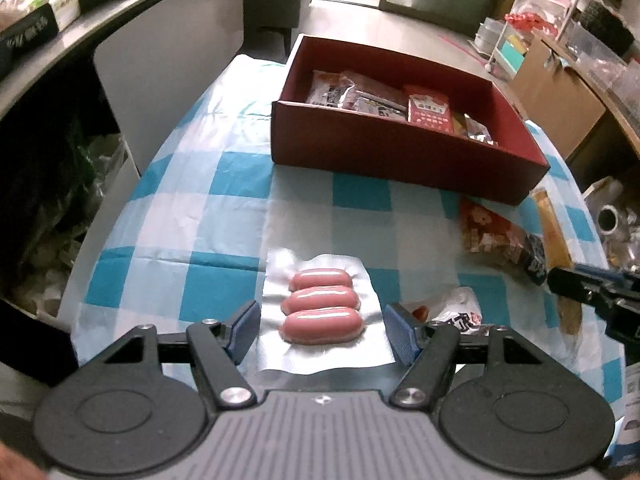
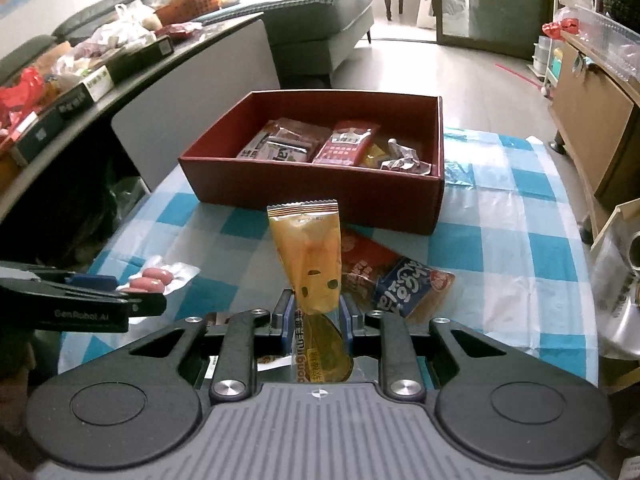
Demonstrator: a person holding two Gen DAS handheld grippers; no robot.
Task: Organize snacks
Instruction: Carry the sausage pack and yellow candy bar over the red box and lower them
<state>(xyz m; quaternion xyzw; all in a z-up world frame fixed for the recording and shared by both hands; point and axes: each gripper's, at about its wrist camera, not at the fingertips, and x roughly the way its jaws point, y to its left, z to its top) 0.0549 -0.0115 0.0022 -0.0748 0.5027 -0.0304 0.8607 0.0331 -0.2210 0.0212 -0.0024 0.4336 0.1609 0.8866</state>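
- My right hand-held gripper point(image 2: 316, 312) pinches a yellow snack packet point(image 2: 306, 252) near its lower half; the packet stands almost upright, its crimped top edge pointing to 12 o'clock, toward the red box point(image 2: 308, 196).
- The red box lies straight ahead at 12 o'clock from the right hand-held gripper, open at the top, its long side across my line of reach. I judge the next move to be a lift over that near wall and a drop inside.
- My left hand-held gripper point(image 1: 320, 330) is spread wide, its blue pads on either side of the sausage pack point(image 1: 322, 306) and not touching it. The pack lies just ahead at 12 o'clock, flat on the table point(image 1: 224, 216).
- The three sausages lie side by side, each with its long axis running 9 to 3 o'clock, so the pads would close on their ends.
- From the left hand-held gripper the red box sits further on, at about 1 o'clock.
- The sausage pack is clear, shiny film sealed tightly around smooth pink rounded links; it looks slippery.
- The yellow packet is thin, crinkled plastic, soft enough to bend in the grip.
- The box is stiff, matte card with straight walls, already holding several foil and paper packets.
- A red packet point(image 2: 364, 268) and a blue packet point(image 2: 404, 286) lie loose on the blue-and-white checked plastic cloth at 1 o'clock of my right hand-held gripper.
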